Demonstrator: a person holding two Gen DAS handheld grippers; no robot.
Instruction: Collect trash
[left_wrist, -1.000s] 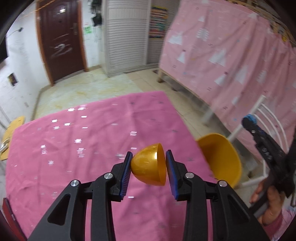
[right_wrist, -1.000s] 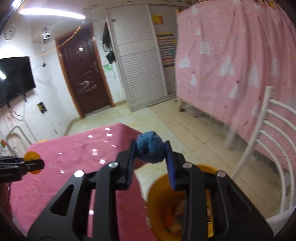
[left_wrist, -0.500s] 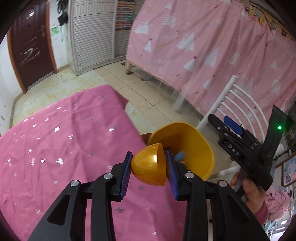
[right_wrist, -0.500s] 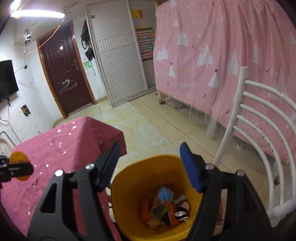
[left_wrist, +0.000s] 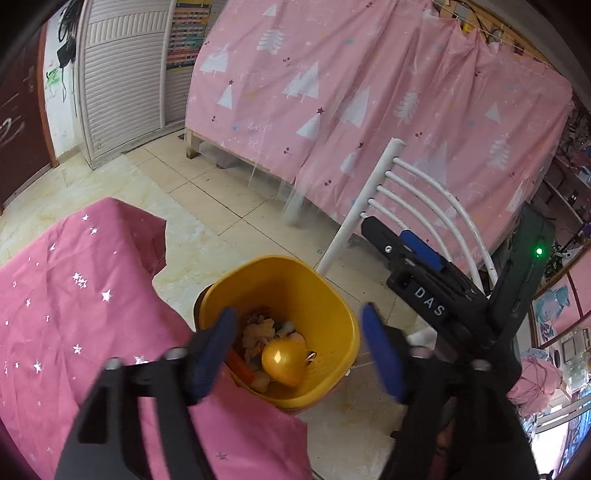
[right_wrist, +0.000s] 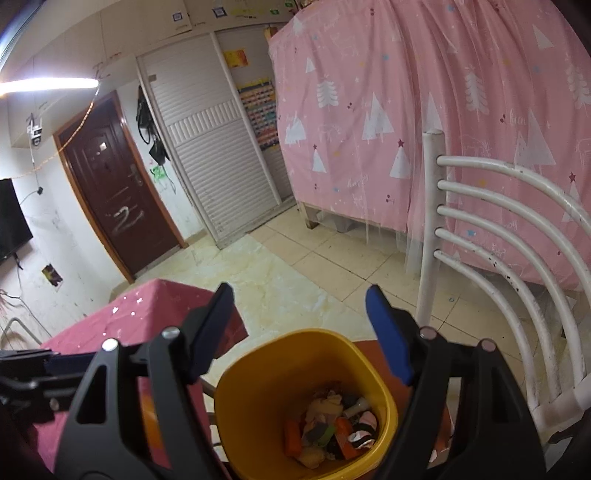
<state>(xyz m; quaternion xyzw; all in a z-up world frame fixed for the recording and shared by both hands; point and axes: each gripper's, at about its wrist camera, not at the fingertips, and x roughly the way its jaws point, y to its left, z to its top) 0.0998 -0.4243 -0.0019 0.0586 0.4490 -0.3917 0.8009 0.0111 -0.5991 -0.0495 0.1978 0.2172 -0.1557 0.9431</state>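
Note:
A yellow trash bin (left_wrist: 332, 314) stands on the floor beside the pink-covered table (left_wrist: 74, 314); it also shows in the right wrist view (right_wrist: 251, 417). Mixed trash (right_wrist: 332, 424) lies inside it. My left gripper (left_wrist: 295, 347) is open above the bin, and a gold egg-shaped shell (left_wrist: 282, 363) sits free in the bin between its fingers. My right gripper (right_wrist: 299, 332) is open and empty above the bin; it also shows in the left wrist view (left_wrist: 402, 240), at the right.
A white metal chair (right_wrist: 498, 266) stands right of the bin. A pink tree-print curtain (right_wrist: 443, 129) hangs behind it. Tiled floor (right_wrist: 277, 280) runs to a brown door (right_wrist: 118, 206) and a white slatted cupboard (right_wrist: 218, 162).
My left gripper swung over the bin, opened and let go of the gold shell, which is now in the bin. My right gripper dropped its blue ball into the bin earlier and stays open.

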